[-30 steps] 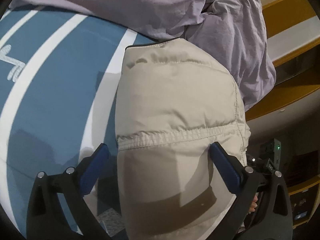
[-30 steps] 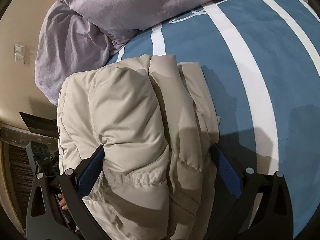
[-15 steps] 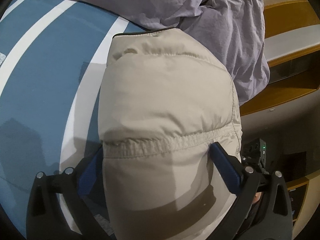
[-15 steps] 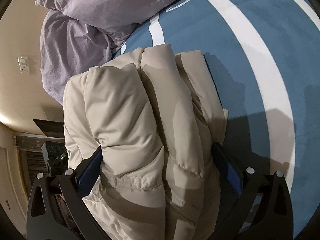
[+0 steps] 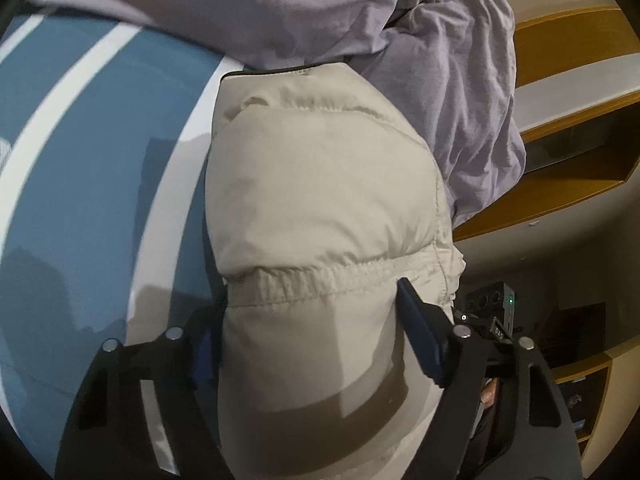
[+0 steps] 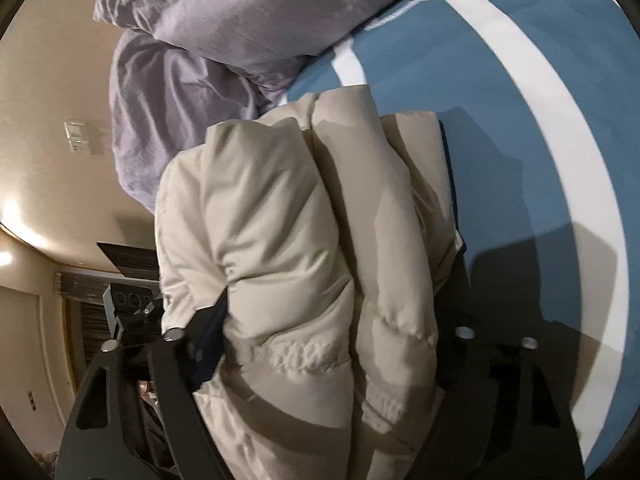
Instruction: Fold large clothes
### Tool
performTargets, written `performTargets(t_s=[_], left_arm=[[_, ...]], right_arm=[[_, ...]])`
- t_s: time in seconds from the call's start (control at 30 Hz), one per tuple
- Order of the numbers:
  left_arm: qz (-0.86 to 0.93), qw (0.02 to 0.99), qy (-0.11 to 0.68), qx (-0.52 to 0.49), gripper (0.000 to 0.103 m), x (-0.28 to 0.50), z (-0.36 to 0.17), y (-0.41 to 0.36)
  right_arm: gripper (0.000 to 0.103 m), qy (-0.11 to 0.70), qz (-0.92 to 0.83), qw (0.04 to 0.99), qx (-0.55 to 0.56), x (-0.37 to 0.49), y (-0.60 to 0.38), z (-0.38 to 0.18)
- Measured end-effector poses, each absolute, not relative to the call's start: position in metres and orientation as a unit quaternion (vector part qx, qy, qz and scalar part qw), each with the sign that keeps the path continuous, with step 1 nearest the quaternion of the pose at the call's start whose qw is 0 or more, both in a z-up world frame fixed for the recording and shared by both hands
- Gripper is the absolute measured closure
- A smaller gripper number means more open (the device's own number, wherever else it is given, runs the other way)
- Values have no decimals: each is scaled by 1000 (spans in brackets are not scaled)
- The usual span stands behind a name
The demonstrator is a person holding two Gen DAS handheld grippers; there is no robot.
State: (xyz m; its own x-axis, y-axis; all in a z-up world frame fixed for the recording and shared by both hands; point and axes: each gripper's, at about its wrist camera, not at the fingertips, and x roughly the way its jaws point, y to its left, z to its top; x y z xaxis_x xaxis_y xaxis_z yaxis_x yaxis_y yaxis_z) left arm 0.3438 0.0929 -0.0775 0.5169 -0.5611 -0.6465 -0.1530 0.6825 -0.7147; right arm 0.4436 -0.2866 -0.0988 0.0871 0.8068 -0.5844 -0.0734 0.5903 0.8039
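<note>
Between both grippers sits the beige puffer jacket [image 5: 320,216], bundled into a thick folded wad at the edge of the blue striped bed [image 5: 92,168]. Compared to a second ago the left gripper [image 5: 308,320] has closed in: its jaws were wide apart around the quilted cuff, now they're squeezing it. Same story for the right gripper [image 6: 332,332], clamped on the bunched layers from the other side. I'd guess that means the fold is mostly done and the bundle's about to get lifted or shifted. Purple duvet [image 6: 208,32] is heaped just behind it.
</note>
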Motion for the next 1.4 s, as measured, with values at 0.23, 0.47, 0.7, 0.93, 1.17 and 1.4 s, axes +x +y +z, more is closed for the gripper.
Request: performTargets(t_s=[0.23, 0.47, 0.7, 0.93, 1.17, 1.4], left_arm=[[-105, 804, 461, -360, 29, 371, -60, 120], [-62, 820, 453, -344, 28, 399, -56, 148], [-19, 830, 451, -327, 18, 397, -62, 149], [52, 874, 414, -250, 16, 391, -33, 142], [58, 907, 383, -167, 12, 403, -10, 106], [51, 910, 399, -104, 12, 405, -28, 75]], right_arm=[[35, 578, 334, 672, 320, 466, -250, -94], [36, 573, 322, 684, 315, 483, -216, -90], [21, 581, 284, 711, 278, 483, -220, -76], [18, 538, 242, 776, 223, 487, -229, -31], [22, 464, 224, 851, 102, 475, -180, 8], [32, 389, 219, 895, -17, 453, -130, 16]])
